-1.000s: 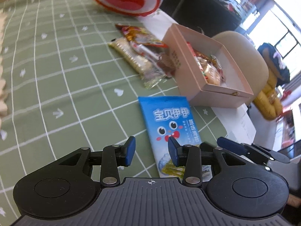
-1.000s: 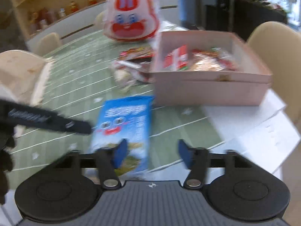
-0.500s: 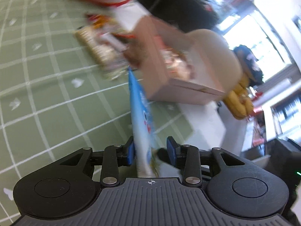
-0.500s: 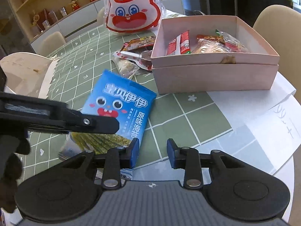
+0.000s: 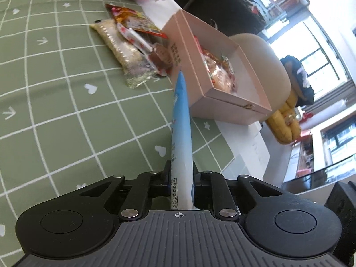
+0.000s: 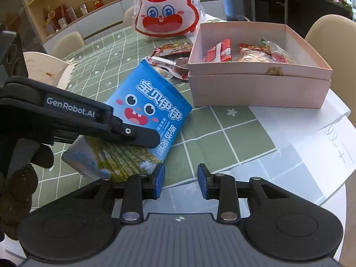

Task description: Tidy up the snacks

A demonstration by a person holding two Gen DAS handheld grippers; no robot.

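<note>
Left claw (image 5: pixel 181 183) pinched on edge-on blue seaweed packet (image 5: pixel 181 133), print unreadable; right claw (image 6: pixel 180 179) parted, empty.

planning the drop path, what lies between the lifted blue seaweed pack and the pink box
Right wrist view: only bare green checked tablecloth lies between the blue seaweed pack and the pink box; loose snack packets sit further back, beside the box.

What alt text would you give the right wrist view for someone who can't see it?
The left gripper is shut on a blue seaweed snack pouch over a green checked tablecloth. The right gripper is open and empty below, and a pink box holds snacks.
</note>
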